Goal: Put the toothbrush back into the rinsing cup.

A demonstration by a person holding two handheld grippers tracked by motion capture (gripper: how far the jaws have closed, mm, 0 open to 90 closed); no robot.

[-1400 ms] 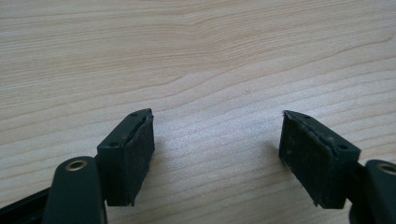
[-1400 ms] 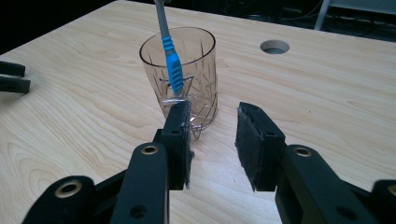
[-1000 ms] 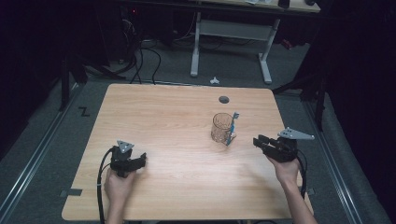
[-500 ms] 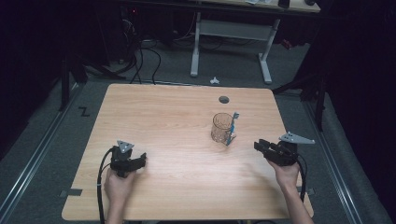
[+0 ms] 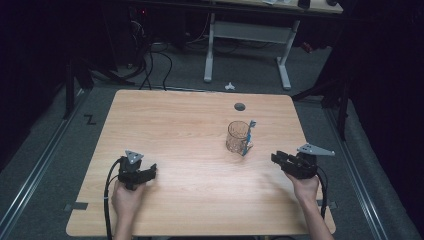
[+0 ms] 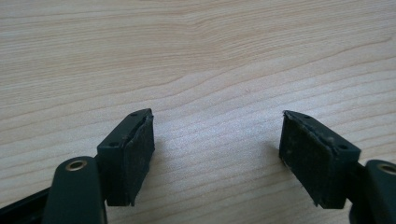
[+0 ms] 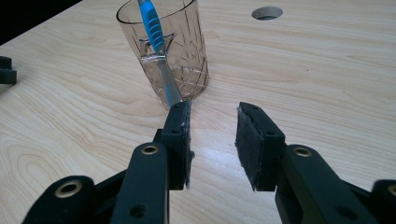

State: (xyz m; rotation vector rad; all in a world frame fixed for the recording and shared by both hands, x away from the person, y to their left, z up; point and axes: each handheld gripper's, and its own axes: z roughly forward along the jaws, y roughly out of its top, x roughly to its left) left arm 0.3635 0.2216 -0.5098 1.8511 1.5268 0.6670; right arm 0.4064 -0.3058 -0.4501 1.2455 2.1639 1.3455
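Right gripper (image 5: 278,159) had drawn back from the glass (image 5: 237,137) | its jaws partly apart, holding nothing | glass with toothbrush (image 5: 248,134) stood just ahead of it | left gripper (image 5: 150,171) wide, empty, on worktop (image 5: 190,125).

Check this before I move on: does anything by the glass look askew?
The toothbrush stands outside the glass, leaning against its wall with its end on the table, rather than inside. Otherwise nothing stands out.

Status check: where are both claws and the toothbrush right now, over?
Left claw open, empty, low over table. Right claw open, empty, aimed at glass. Toothbrush leaning against glass, outside. Path clear.
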